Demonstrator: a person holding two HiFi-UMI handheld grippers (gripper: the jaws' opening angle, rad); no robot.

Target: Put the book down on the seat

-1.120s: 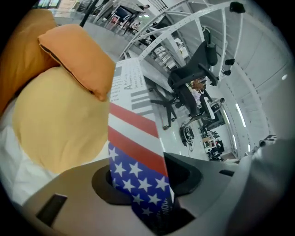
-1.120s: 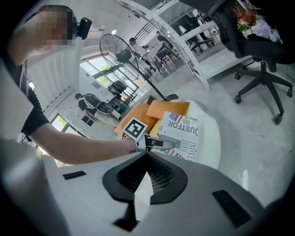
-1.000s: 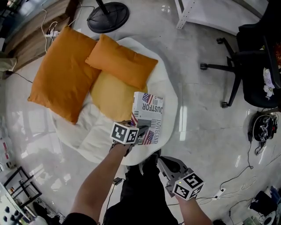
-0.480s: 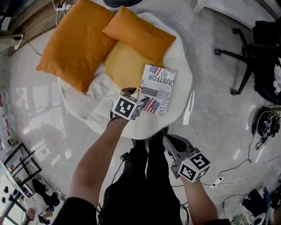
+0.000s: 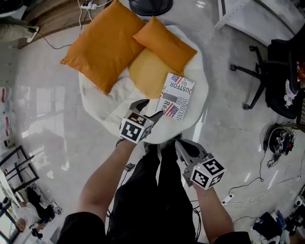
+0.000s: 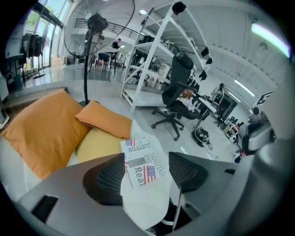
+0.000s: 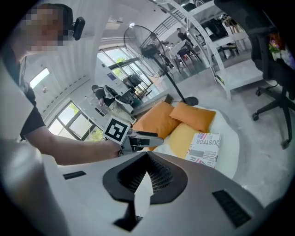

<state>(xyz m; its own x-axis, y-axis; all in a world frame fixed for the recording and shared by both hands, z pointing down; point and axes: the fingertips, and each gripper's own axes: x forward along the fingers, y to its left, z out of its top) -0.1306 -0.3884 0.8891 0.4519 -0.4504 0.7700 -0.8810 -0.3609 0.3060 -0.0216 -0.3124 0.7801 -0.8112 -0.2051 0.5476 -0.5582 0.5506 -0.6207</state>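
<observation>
The book [image 5: 177,96], white with flag prints on its cover, lies flat on the white round seat [image 5: 109,109], beside a yellow cushion [image 5: 150,71]. My left gripper [image 5: 150,108] stands open just short of the book's near edge and does not touch it. In the left gripper view the book [image 6: 143,163] shows in the gap of the left gripper [image 6: 146,171], well beyond the pads. My right gripper [image 5: 178,143] hangs shut over the floor by the seat's near rim, holding nothing. The right gripper view shows the book [image 7: 205,148] far ahead of the right gripper [image 7: 147,156].
A big orange cushion [image 5: 105,45] and a smaller one [image 5: 164,43] lean at the seat's far side. A fan base [image 5: 150,5] stands behind, a black office chair [image 5: 267,71] at right. Cables and a black item [image 5: 281,140] lie on the glossy floor. My legs [image 5: 152,200] are below.
The left gripper has let go of the book and drawn back toward me with its jaws apart. The book stays flat on the seat. The right gripper stays shut at my side.
</observation>
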